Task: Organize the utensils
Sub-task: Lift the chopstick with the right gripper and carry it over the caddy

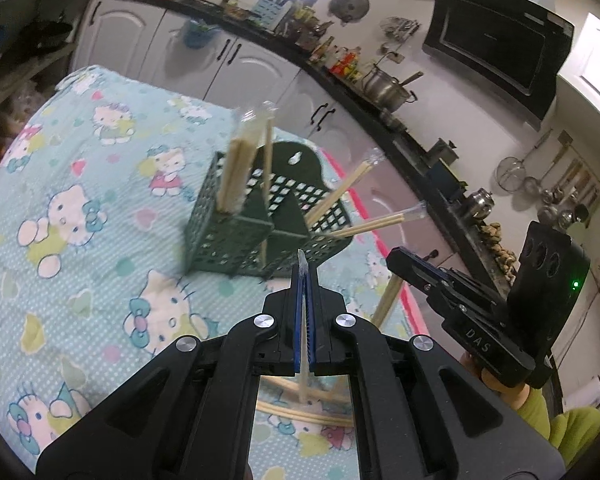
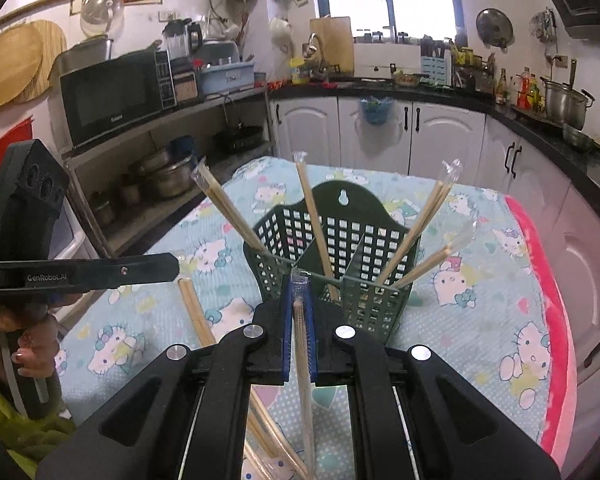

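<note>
The green basket [image 2: 340,256] stands mid-table on the cartoon cloth [image 2: 500,344], wrapped chopsticks [image 2: 314,232] leaning inside. Each gripper, left [image 1: 303,280] and right [image 2: 300,292], pinches one wrapped pair. Only the right view shows the microwave [image 2: 112,100].

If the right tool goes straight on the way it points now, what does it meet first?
Probably the near rim of the dark green plastic lattice basket, directly ahead of the right tool, which holds a wrapped chopstick pair; depth is unclear.
</note>
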A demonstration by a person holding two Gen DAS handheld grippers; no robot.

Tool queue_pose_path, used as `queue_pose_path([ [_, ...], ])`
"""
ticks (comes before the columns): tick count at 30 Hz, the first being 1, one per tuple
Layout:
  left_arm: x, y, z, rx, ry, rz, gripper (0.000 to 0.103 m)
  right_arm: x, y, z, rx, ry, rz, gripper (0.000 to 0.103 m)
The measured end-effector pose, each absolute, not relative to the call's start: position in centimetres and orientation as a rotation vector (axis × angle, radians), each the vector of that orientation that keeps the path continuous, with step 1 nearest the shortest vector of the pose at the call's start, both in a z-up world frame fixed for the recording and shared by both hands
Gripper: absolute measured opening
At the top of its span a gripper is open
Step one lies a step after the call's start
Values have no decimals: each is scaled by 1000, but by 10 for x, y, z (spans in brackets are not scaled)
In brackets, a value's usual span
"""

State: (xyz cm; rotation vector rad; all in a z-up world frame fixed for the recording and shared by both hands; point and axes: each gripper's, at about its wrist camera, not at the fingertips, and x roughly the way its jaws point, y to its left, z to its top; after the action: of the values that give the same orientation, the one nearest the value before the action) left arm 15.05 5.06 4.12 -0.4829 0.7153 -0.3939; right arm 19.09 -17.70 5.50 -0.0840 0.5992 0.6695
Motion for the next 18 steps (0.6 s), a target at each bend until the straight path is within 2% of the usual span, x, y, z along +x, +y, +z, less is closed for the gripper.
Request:
queue_pose_path([
  [18, 160, 14, 86, -405, 634, -489, 0, 180, -187, 89, -27, 500, 663, 6],
])
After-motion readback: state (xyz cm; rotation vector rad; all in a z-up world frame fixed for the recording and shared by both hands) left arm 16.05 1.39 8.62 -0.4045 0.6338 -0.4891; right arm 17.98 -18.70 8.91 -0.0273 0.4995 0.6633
